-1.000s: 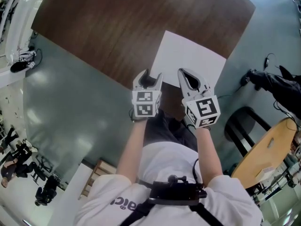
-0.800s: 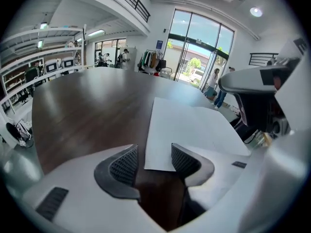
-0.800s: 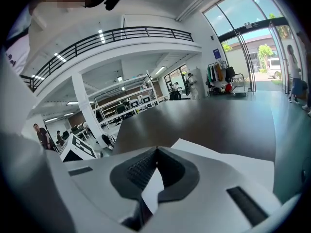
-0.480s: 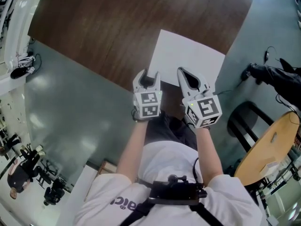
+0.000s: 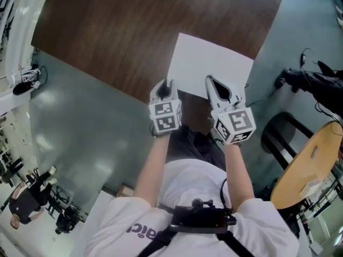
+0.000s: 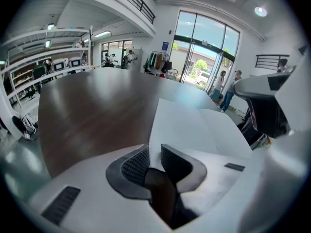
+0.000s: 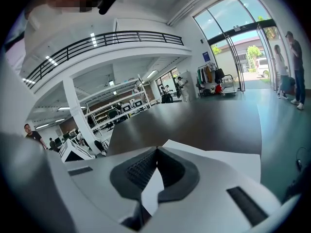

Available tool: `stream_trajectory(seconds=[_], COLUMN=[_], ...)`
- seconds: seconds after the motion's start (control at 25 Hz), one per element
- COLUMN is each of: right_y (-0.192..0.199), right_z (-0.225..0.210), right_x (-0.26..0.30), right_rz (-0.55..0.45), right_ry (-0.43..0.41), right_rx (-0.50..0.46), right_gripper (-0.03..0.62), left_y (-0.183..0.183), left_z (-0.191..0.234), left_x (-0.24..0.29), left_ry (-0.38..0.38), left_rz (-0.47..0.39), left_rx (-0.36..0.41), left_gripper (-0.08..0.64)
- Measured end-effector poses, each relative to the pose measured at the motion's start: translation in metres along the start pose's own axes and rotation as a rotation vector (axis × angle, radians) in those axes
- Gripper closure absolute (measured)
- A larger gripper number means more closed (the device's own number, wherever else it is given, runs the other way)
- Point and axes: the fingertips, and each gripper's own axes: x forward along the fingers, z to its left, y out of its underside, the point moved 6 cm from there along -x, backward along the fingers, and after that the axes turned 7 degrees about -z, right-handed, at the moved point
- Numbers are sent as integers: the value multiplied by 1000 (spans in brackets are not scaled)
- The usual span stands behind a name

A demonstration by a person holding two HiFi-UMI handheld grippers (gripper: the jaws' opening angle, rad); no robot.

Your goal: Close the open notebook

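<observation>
White open notebook w/ blank pages (image 5: pixel 211 63) lies flat on the dark brown wood table (image 5: pixel 134 31), right side, its near edge at the table edge closest to the person. Long axis runs L-R across the person, slightly skewed. A faint crease in the left gripper view runs away from the near edge; prob. the spine, so the fold should go sideways, one half over the other.

Left gripper (image 5: pixel 170 84) sits at the notebook's near-left corner, pointing down and away from the person. In its own view, left gripper (image 6: pixel 154 152) has its jaws closing, w/ a narrow gap and the white corner of the notebook (image 6: pixel 184 125) in that gap. Pads don't look pressed on it yet.

Right gripper (image 5: pixel 214 84) is at the near edge, approx. mid-width, so close to the crease. In its own view, right gripper (image 7: pixel 156 152) has its tips together, clamped on the edge of the notebook (image 7: pixel 228 159), w/ the sheet running out to the right.

Key relation: the left half spreads away from and right of the left jaws. The left hand is nearer the free outer corner, so it looks best placed to swing that half over toward the right. The right gripper prob. steadies the other side.
</observation>
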Motion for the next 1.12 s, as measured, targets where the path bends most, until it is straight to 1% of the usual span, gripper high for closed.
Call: stream_trajectory(seconds=[0.12,0.28,0.44,0.6,0.72,0.84,1.12], right_y=[-3,-6,-9,-11,-12,-12,-16], right_z=[2,0,-1,-4,-1,3,-6], right_x=[-1,-4,-9,-18,-24,-29,-65], right_rz=[-10,-15,-29,-51,-64,-78,-126], right_ry=[6,19,37,50,62,68,112], right_rx=[1,2,6,11,17,25,42], right_gripper=[589,589,589,589,589,589,589], left_y=[-1,-5,-11,-20,-26,-34,-54], left_z=[5,8,8,-1,-2,-3,-38], left_x=[-2,-5,-12,-20,-28,-38,-62], left_ry=[6,25,51,75,92,100,151], left_rz=[-6,-15,-38,-68,-82,-102,-165], left_rx=[-60,-112,-147,-157,-150,-124,-19], left_gripper=[487,501,516,530,535,538,538])
